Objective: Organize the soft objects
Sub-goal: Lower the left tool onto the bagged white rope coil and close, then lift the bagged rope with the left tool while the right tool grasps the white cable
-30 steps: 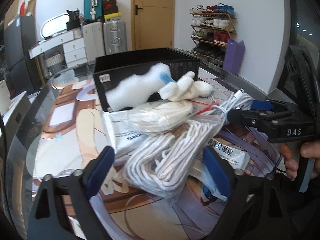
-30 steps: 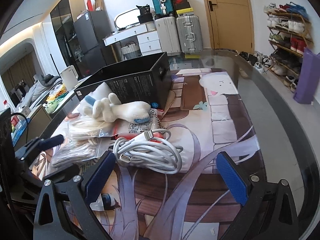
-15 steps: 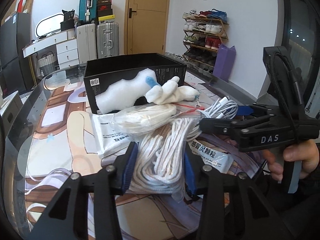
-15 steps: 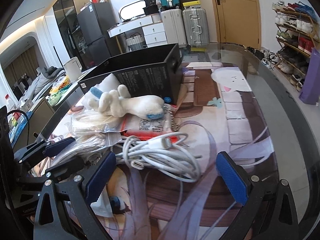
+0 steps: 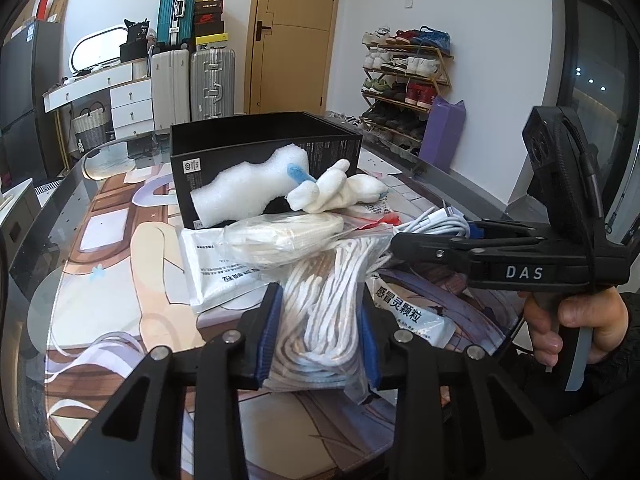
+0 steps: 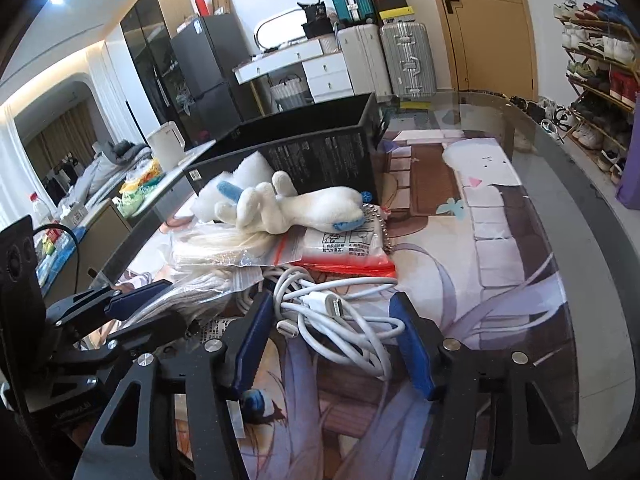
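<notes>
A: Left gripper (image 5: 320,340) clamped on the clear plastic bag of coiled white rope (image 5: 324,300), blue pads pressing both sides of it at the near edge of the pile. From the left wrist view, also visible: white printed sachet (image 5: 216,268) under a clear bag of folded white cloth (image 5: 280,236), and the white plush toy with blue tips (image 5: 340,192) lying on top, against the open black cardboard box (image 5: 260,148).

B: From the right wrist view, rope bag mostly hidden behind the left tool. Shown here instead: right gripper (image 6: 332,340) half closed around the coiled white charging cable (image 6: 336,312), pads either side of it; contact hard to confirm. Red-edged zip bag (image 6: 344,248) just behind the cable, under the plush toy (image 6: 296,208). All resting on the illustrated desk mat (image 6: 500,248).

A: Cable only a sliver in the left view, beyond the right tool's arm.
</notes>
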A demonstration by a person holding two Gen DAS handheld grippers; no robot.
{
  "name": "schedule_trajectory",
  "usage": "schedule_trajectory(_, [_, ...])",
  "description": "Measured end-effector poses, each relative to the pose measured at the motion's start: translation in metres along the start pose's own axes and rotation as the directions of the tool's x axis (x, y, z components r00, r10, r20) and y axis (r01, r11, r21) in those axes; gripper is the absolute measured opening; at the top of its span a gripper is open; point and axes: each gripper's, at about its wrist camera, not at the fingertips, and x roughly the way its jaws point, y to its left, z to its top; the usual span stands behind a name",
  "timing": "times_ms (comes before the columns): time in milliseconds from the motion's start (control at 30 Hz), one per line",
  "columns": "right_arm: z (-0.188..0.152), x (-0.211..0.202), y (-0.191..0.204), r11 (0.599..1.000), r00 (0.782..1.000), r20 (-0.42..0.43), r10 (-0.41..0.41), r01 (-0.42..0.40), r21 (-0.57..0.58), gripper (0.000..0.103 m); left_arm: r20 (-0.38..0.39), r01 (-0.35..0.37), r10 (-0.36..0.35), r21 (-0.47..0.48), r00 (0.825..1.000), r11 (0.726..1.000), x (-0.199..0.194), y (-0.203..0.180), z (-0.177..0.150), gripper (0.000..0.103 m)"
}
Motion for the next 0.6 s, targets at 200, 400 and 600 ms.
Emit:
schedule_trajectory(200, [-0.003,-0.019,-0.012,1.000,0.999,0.036,0.007,-0.008,0.027,0.058,0.014,0.020,-0.020,-0.007,1.000,1.000,-0.006,0.000,0.002,0.025])
schedule_trajectory(400, [-0.001,-0.030,-0.016,1.000,0.998,0.056,0.011,-0.012,0.025,0.046,0.016,0.028,-0.028,-0.001,0.999,1.000,-0.009,-0.001,0.001,0.021])
schedule_trajectory(600, [-0.004,-0.028,-0.013,1.000,0.999,0.041,0.022,-0.022,0.005,0.047,0.000,0.031,-0.031,-0.009,1.000,0.999,-0.007,0.000,0.003,0.025])
